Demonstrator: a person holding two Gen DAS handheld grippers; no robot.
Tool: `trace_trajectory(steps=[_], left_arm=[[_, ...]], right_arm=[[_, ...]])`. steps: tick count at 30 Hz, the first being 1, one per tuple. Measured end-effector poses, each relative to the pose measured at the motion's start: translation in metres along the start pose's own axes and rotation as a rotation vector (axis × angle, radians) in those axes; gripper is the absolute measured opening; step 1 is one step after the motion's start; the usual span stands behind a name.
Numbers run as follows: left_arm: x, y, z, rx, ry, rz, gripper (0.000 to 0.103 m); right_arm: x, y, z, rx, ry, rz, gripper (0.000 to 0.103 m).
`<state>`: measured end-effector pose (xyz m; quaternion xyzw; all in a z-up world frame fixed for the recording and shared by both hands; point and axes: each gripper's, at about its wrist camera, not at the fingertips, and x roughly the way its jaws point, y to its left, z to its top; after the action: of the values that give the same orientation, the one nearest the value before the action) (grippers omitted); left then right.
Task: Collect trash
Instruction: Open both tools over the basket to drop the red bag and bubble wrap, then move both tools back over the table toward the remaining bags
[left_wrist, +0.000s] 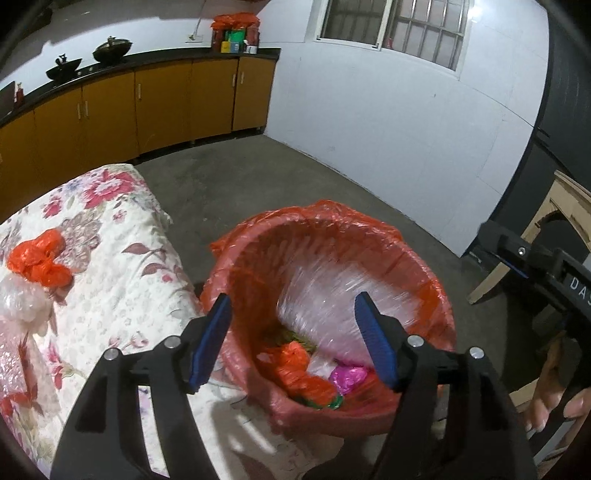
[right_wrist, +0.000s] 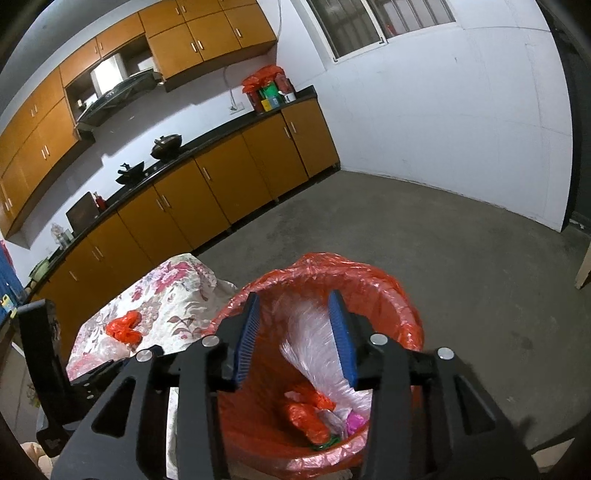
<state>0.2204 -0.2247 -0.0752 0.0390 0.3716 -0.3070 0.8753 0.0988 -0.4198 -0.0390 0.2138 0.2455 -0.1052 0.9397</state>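
A bin lined with a red bag (left_wrist: 424, 258) (right_wrist: 399, 295) stands on the floor beside a table with a floral cloth (left_wrist: 110, 280) (right_wrist: 173, 299). A clear plastic bag (left_wrist: 325, 295) (right_wrist: 317, 343), motion-blurred, is in the bin's mouth, touching neither gripper. Below it lie orange (left_wrist: 295, 365), pink (left_wrist: 347, 376) and green scraps. My left gripper (left_wrist: 291, 339) is open and empty above the bin. My right gripper (right_wrist: 295, 336) is open and empty above the bin; it also shows in the left wrist view (left_wrist: 535, 266). An orange bag (left_wrist: 37, 262) (right_wrist: 123, 328) and clear plastic (left_wrist: 22, 302) lie on the table.
Yellow-brown cabinets (left_wrist: 166, 107) (right_wrist: 221, 192) under a black counter with woks (left_wrist: 110, 48) (right_wrist: 166, 144) and packages (left_wrist: 236, 33) run along the far wall. Bare concrete floor (left_wrist: 295, 177) (right_wrist: 443, 240) lies beyond the bin. A wooden piece (left_wrist: 569, 206) stands at the right.
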Motion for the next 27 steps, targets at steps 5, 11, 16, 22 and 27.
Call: trace_trajectory(steps=[5, 11, 16, 22, 27], left_arm=[[-0.019, 0.016, -0.007, -0.038, -0.044, 0.069, 0.076], [-0.046, 0.039, -0.02, -0.059, -0.083, 0.161, 0.079], [-0.071, 0.06, -0.032, -0.078, -0.116, 0.224, 0.079], [-0.109, 0.095, -0.055, -0.126, -0.161, 0.326, 0.079], [-0.143, 0.139, -0.079, -0.201, -0.187, 0.445, 0.079]], right_arm=[[-0.003, 0.007, -0.004, -0.045, 0.006, -0.02, 0.041], [-0.002, 0.022, -0.01, -0.08, 0.026, 0.0, 0.046], [0.001, 0.044, -0.014, -0.12, 0.051, 0.044, 0.046], [0.005, 0.087, -0.024, -0.208, 0.084, 0.122, 0.046], [0.012, 0.134, -0.038, -0.283, 0.13, 0.221, 0.046]])
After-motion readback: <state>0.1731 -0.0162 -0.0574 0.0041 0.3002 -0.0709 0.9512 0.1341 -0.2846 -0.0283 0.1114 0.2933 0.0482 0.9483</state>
